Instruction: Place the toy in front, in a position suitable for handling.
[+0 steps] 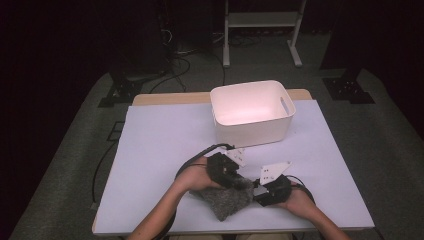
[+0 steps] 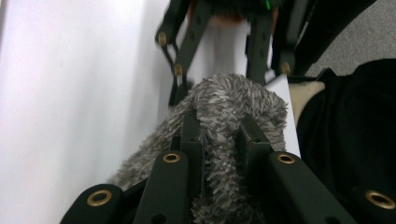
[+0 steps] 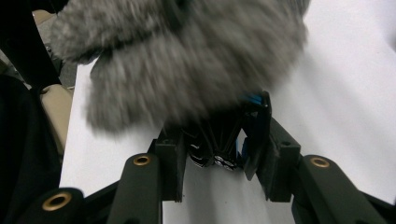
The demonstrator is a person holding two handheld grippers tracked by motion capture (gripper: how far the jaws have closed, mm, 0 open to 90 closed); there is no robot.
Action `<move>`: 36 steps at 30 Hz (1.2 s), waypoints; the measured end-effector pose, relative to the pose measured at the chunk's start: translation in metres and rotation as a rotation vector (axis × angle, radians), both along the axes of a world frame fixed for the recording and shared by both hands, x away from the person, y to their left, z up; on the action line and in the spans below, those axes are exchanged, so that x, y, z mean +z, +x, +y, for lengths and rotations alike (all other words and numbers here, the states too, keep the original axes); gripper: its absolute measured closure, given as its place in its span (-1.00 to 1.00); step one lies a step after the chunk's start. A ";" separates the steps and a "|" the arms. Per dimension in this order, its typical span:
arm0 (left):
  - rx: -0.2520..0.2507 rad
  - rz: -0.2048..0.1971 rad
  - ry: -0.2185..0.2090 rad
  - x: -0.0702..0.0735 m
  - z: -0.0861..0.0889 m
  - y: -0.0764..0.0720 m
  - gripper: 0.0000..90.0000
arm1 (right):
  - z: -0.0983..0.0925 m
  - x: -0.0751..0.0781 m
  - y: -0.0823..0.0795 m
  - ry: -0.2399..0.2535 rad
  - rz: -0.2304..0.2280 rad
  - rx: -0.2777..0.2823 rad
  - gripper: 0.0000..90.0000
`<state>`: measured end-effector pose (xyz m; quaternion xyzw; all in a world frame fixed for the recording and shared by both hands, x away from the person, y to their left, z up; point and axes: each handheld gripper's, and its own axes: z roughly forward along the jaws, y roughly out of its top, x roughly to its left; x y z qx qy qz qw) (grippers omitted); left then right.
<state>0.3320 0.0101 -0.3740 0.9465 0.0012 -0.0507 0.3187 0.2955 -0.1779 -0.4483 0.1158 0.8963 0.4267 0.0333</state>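
A grey furry cover (image 1: 230, 200) lies near the front edge of the white table (image 1: 160, 150), between my two grippers. My left gripper (image 1: 235, 181) comes at it from the left. In the left gripper view this gripper (image 2: 219, 128) is shut on a fold of the fur (image 2: 233, 102). My right gripper (image 1: 257, 192) meets the cover from the right. In the right gripper view it (image 3: 217, 135) is shut on a small black and blue object (image 3: 252, 116) whose far end is hidden under the blurred fur (image 3: 187, 60).
A white plastic bin (image 1: 252, 135) with handle slots stands at the back of the table, its inside bare. Cables trail from both grippers across the sheet. The person's dark clothing (image 2: 345, 140) is close behind the front edge. Dark floor surrounds the table.
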 end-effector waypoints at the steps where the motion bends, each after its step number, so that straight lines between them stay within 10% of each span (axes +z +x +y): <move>1: -0.007 -0.006 0.009 0.000 -0.003 0.001 0.69 | 0.000 0.000 0.000 0.001 0.002 -0.001 0.27; 12: 0.021 0.036 -0.010 -0.001 0.023 0.002 0.71 | 0.000 0.000 0.000 0.005 0.005 -0.002 0.27; 22: -0.008 -0.010 0.020 0.000 -0.003 0.002 0.70 | 0.000 -0.001 -0.001 0.013 0.005 -0.005 0.27; 36: 0.100 -0.026 0.033 0.005 0.071 -0.004 0.70 | 0.001 -0.001 0.000 0.011 0.011 -0.006 0.27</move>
